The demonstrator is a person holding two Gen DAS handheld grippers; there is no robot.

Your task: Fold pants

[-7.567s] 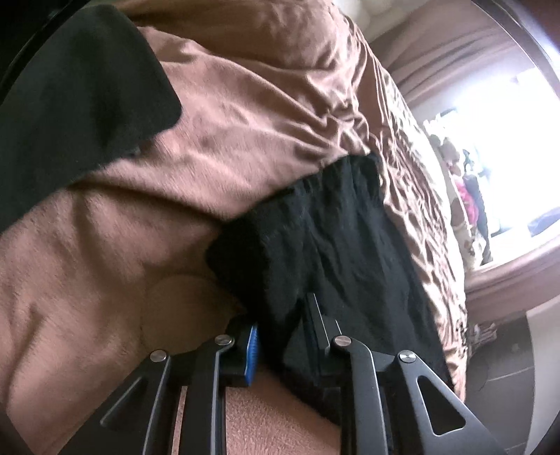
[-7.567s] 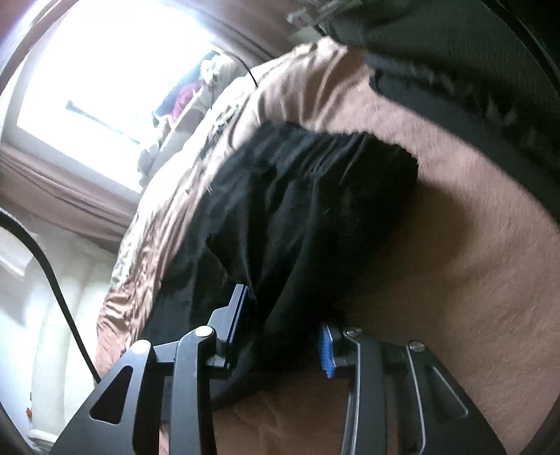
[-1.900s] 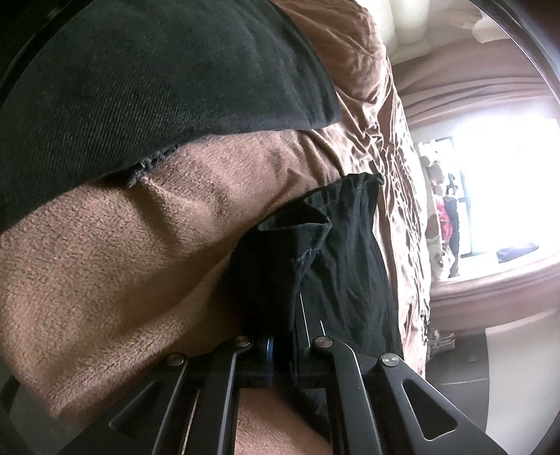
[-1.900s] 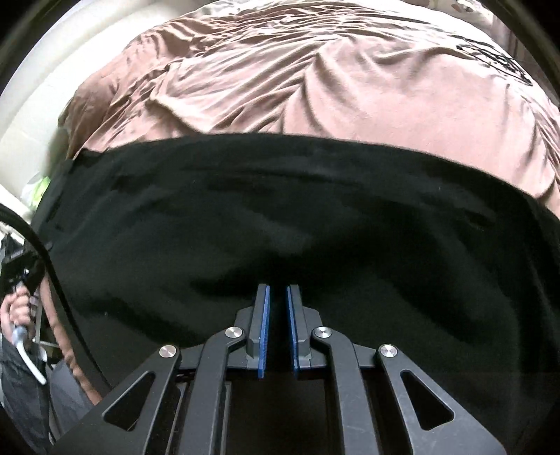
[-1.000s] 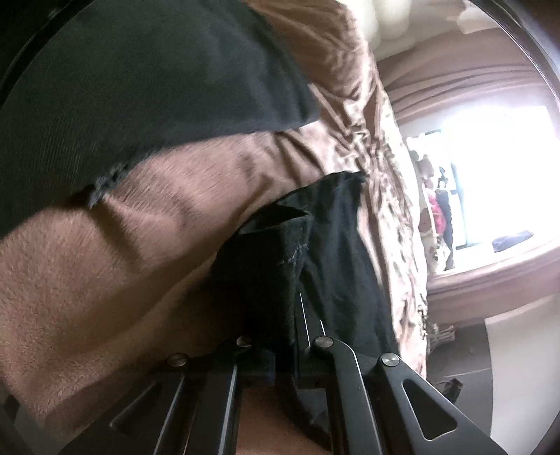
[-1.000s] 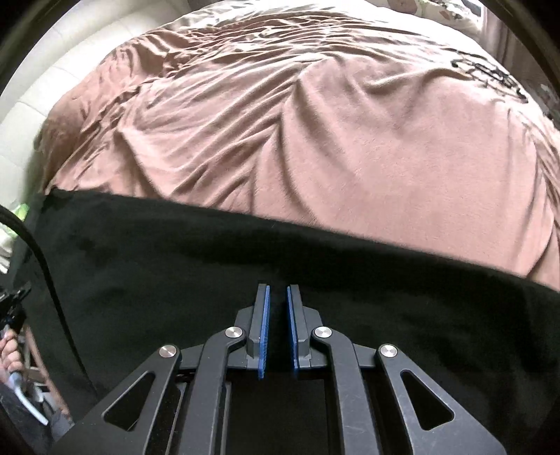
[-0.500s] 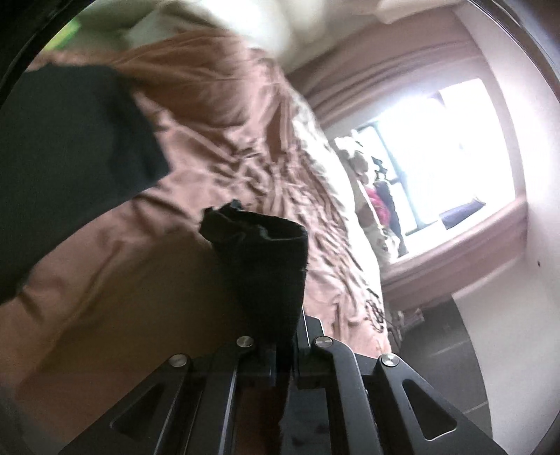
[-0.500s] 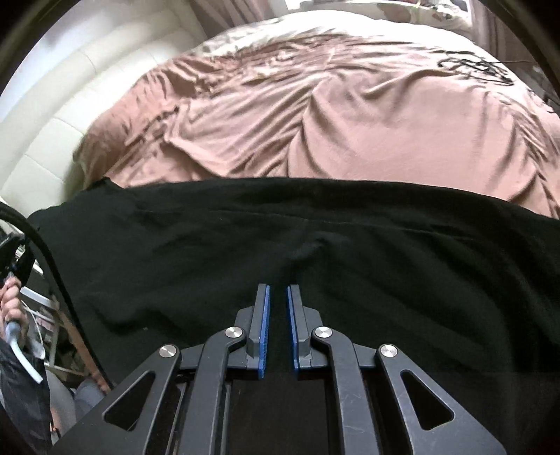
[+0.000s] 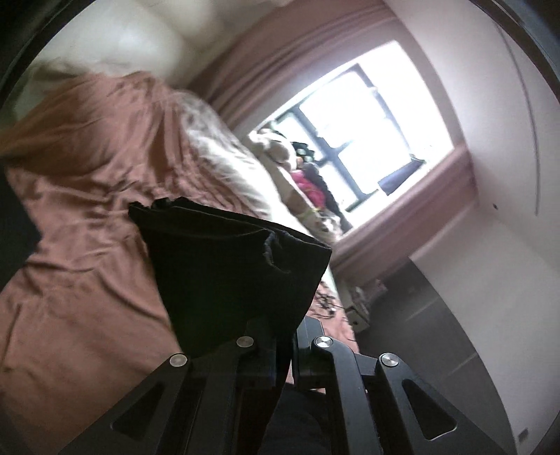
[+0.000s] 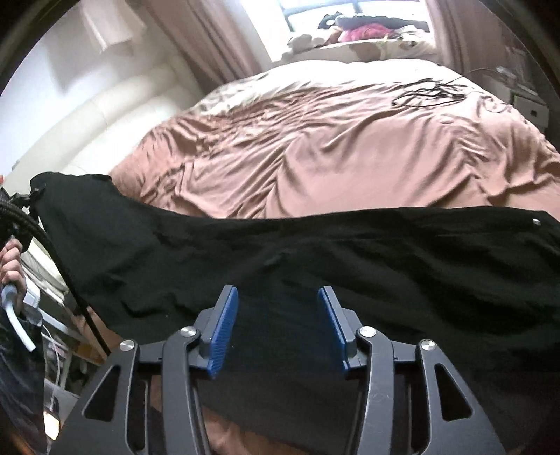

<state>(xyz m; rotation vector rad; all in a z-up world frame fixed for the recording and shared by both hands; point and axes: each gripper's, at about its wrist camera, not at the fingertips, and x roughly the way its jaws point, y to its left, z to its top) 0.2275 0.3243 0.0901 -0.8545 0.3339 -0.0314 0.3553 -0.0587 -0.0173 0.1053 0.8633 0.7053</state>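
The left gripper (image 9: 283,353) is clamped on a bunched end of the black pants (image 10: 280,273), lifted above the brown bedspread (image 10: 332,150). The right gripper (image 10: 278,325) is opening, pads clear of cloth lying between them. The pants' long axis runs nine to three o'clock, nearest the right gripper.

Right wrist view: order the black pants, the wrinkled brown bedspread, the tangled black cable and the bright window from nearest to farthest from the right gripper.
1. Black pants: spread right under the right gripper, whose jaws are opening, cloth between them.
2. Wrinkled brown bedspread: beyond the pants, mid-frame.
3. Tangled black cable: far on the bed, upper right.
4. Bright window: top edge, behind the bed.
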